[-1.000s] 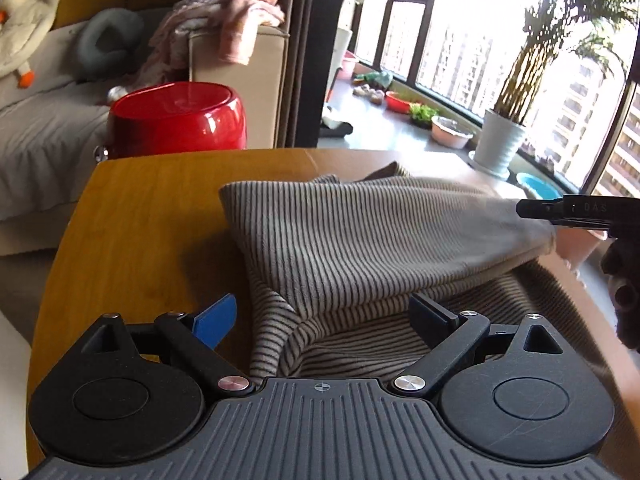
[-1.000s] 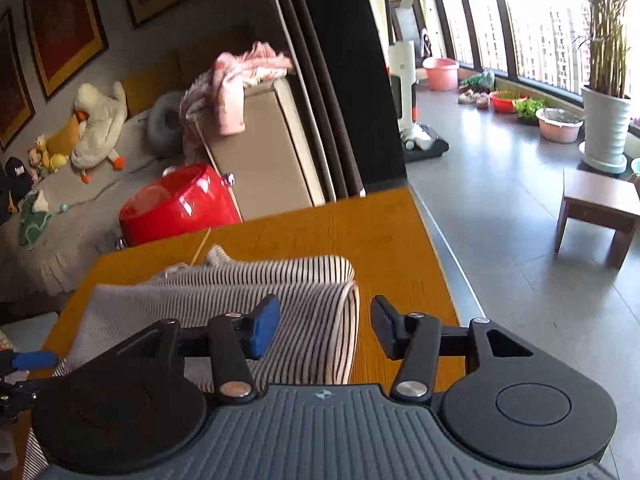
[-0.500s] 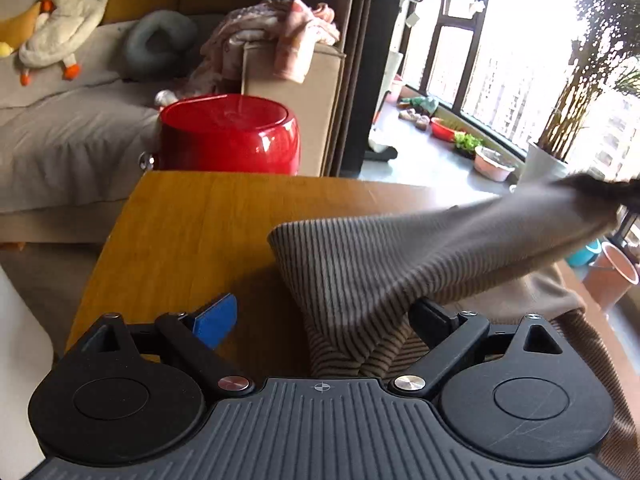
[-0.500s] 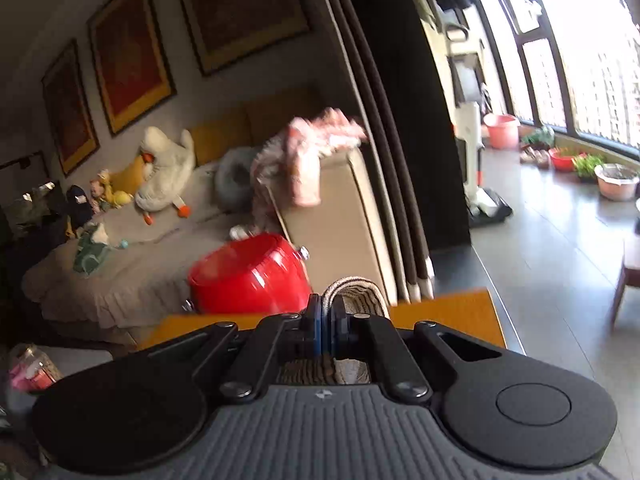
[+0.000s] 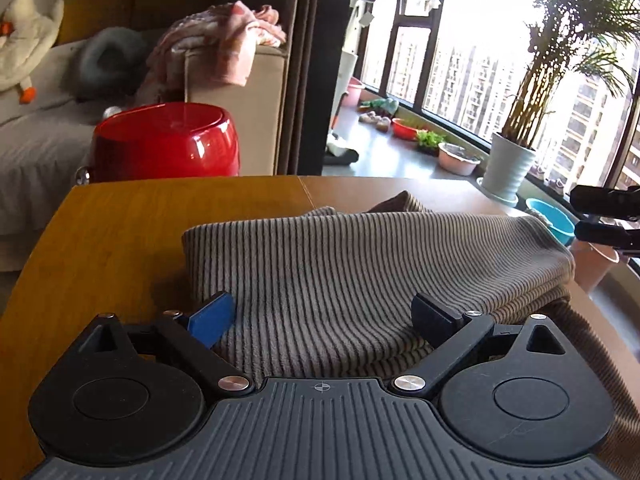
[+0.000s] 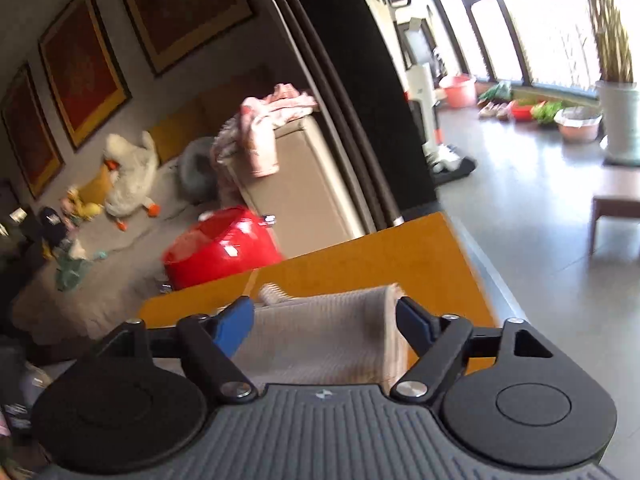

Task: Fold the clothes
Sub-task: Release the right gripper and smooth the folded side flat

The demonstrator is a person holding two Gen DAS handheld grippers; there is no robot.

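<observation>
Folded striped garment (image 5: pixel 360 264) lies on the wooden table (image 5: pixel 120 232), right gripper (image 6: pixel 324 320) opening off it, left gripper (image 5: pixel 324 316) spread above (nothing pinched), so square the edges before regripping.

Both wrist views close over table (image 5: pixel 120 232), facing sofa (image 6: pixel 304 184); share striped garment (image 5: pixel 360 264), red pot (image 6: pixel 224 252)

A red glossy stool (image 5: pixel 166 142) is standing just beyond the far edge of the wooden tabletop (image 5: pixel 120 232). Behind it a pink blanket (image 5: pixel 224 46) is hanging over the arm of a beige sofa (image 5: pixel 236 120), where a plush goose (image 5: pixel 24 44) is lying. A potted palm (image 5: pixel 508 164) is standing by the window, near a pink basin (image 5: pixel 458 159).
</observation>
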